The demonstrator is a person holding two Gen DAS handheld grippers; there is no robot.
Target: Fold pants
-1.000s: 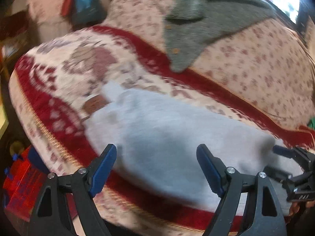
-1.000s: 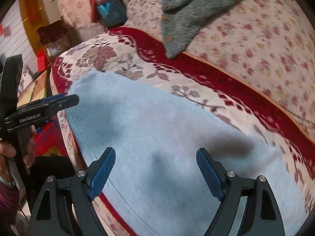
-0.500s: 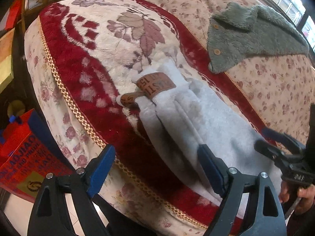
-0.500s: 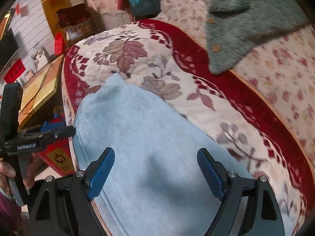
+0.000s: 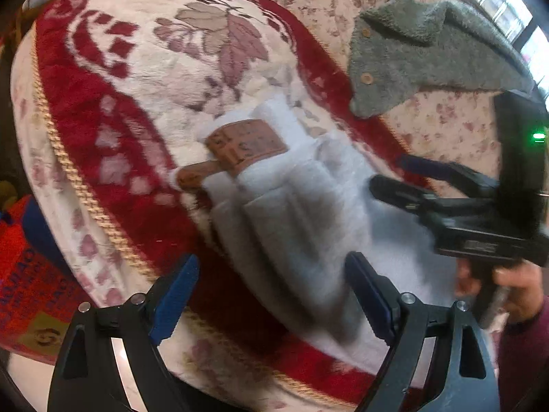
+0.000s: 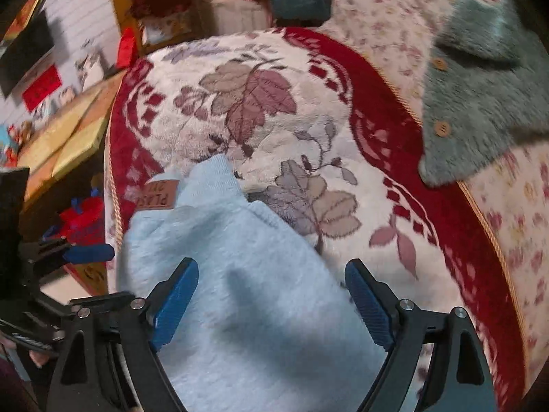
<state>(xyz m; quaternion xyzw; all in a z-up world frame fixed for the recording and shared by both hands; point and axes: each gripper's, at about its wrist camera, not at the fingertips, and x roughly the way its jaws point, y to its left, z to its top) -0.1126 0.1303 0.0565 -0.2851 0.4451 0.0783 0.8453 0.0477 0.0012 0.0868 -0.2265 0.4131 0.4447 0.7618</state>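
Observation:
The pale blue fleece pants (image 5: pixel 308 219) lie folded on the red and cream floral sofa cover (image 5: pixel 144 79), a brown leather label (image 5: pixel 245 146) at their far end. My left gripper (image 5: pixel 271 298) is open and empty, just short of the pants' near edge. My right gripper (image 6: pixel 271 298) is open and empty above the pants (image 6: pixel 247 288); it also shows in the left wrist view (image 5: pixel 405 180) over the pants' right side. The label shows in the right wrist view (image 6: pixel 159 195). The left gripper (image 6: pixel 82 250) appears at the left of that view.
A grey fleece jacket with buttons (image 5: pixel 429 51) lies on the floral sofa back (image 5: pixel 446 120). A red bag (image 5: pixel 24 274) stands on the floor beside the sofa's edge. A low wooden table (image 6: pixel 61 140) stands to the left.
Both grippers moved toward the label end of the pants. The right gripper came closer to the left one and now hovers over the pants. Both stayed open.

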